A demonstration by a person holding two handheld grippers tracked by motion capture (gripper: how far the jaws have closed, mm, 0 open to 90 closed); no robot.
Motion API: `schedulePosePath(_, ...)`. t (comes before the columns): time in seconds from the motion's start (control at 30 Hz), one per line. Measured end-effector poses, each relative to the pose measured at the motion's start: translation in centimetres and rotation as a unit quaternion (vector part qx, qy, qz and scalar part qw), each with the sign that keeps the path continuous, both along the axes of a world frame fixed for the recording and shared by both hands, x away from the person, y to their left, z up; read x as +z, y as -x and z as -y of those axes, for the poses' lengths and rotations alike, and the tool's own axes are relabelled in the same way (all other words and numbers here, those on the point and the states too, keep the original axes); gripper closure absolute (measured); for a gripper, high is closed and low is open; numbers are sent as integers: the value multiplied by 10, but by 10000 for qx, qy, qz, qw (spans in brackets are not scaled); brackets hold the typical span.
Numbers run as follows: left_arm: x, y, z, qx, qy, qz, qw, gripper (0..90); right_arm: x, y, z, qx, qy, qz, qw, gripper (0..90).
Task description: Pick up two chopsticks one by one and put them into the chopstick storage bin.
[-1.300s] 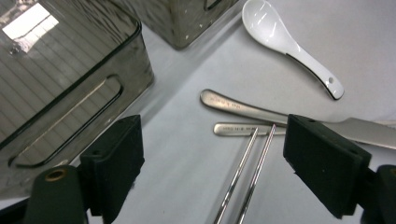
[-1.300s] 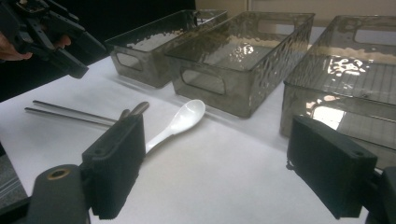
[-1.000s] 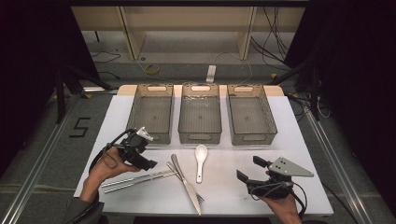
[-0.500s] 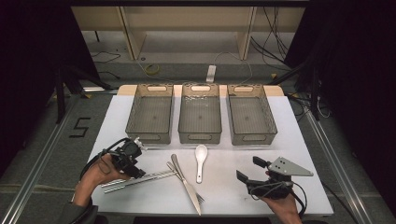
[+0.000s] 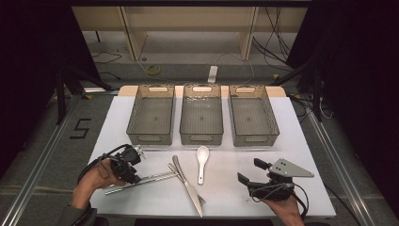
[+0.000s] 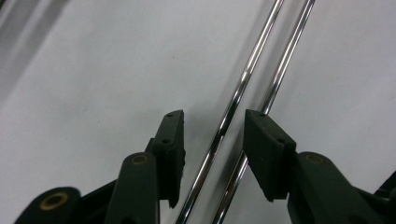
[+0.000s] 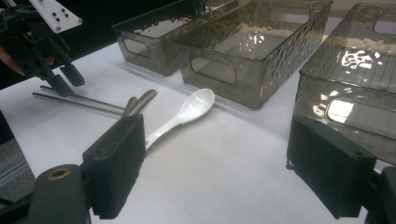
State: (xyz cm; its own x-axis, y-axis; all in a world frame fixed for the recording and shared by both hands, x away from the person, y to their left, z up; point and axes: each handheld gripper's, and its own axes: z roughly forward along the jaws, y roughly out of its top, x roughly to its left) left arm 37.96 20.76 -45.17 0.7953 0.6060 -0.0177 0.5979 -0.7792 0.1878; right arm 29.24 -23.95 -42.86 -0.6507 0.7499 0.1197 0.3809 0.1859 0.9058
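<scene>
A: Pickup step, by the look of it: left gripper (image 6: 214,122) down over the pair of thin, mirror-bright steel chopsticks (image 6: 243,88), jaws just now closing in. One rod sitting in the gap, the other slipping under the edge of the right-hand pad.

B: Clamped yet?

A: Not yet. Pads clear of the metal on both sides, so nothing held, only straddled.

B: And the other hand?

A: Right gripper (image 5: 250,171) low near the front right of the white table (image 5: 291,141), jaws spread wide, nothing between them.

B: Whereabouts of the chopsticks?

A: Flat on the table at front left, side by side and nearly touching, far ends meeting the handles of the crossed steel knife and fork (image 5: 187,186). White ceramic spoon (image 5: 202,161) just beyond, then three smoky clear plastic bins (image 5: 201,115) in a row at the back, all bare inside.

B: Next move?

A: Probably a slight sideways shift to bring both rods inside, then a firm squeeze and a level lift. Slick, round and thin, so likely to roll or scissor apart if pinched off-centre.
</scene>
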Motion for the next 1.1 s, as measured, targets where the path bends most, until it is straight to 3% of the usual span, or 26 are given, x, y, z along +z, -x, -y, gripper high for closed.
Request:
schedulePosePath(0.37, -9, -1, -3, -85, -143, -159, 9997, 665, 0, 0, -1, 33, 68, -7, 10000, 208)
schedulePosePath(0.6, -10, -1, -6, -176, -141, -135, 9997, 749, -1, 0, -1, 22, 86, -12, 10000, 209)
schedulePosePath(1.1, -10, 2, -6, -658, -156, -38, 9977, 839, -1, -1, -1, -4, 150, -27, 9999, 211)
